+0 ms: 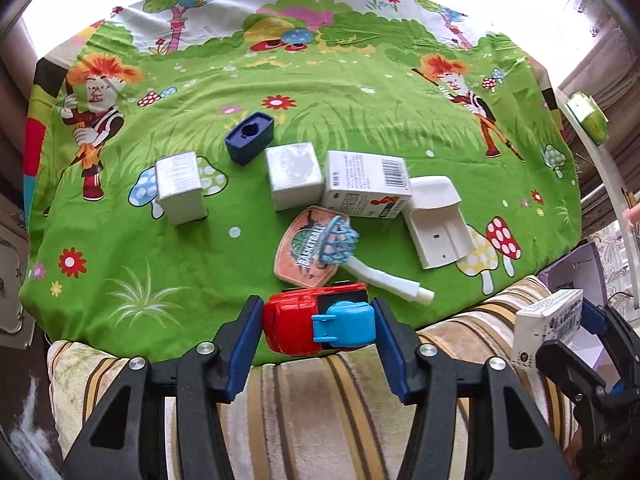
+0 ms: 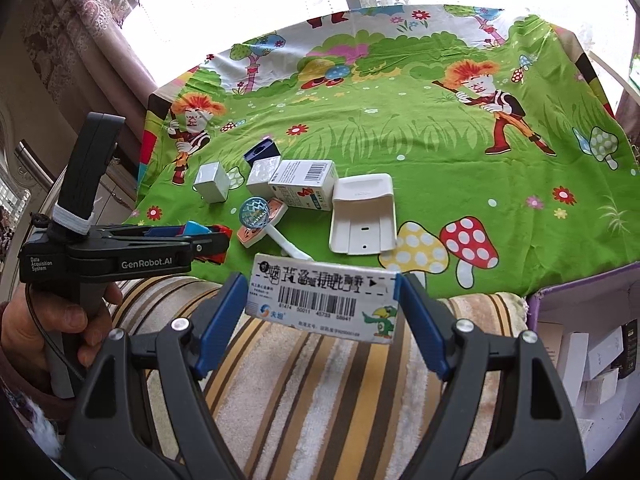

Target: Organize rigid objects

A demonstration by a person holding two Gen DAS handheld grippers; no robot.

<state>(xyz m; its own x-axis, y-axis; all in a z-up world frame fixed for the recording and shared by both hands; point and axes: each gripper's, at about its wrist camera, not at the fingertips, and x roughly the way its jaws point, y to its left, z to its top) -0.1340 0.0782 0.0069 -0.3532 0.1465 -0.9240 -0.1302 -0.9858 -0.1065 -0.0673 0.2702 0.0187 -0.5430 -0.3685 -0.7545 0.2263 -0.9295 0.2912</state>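
surface under green cartoon cloth carries white boxes and a basketball hoop toy. right hand-held gripper clamps a barcoded carton over striped towel. left hand-held gripper clamps a red toy car at the cloth edge.

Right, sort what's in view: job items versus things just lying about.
Job: red toy car in left gripper; barcode box in right gripper; purple bin; toy hoop; white bracket.
Lying about: cartoon tablecloth; striped towel.
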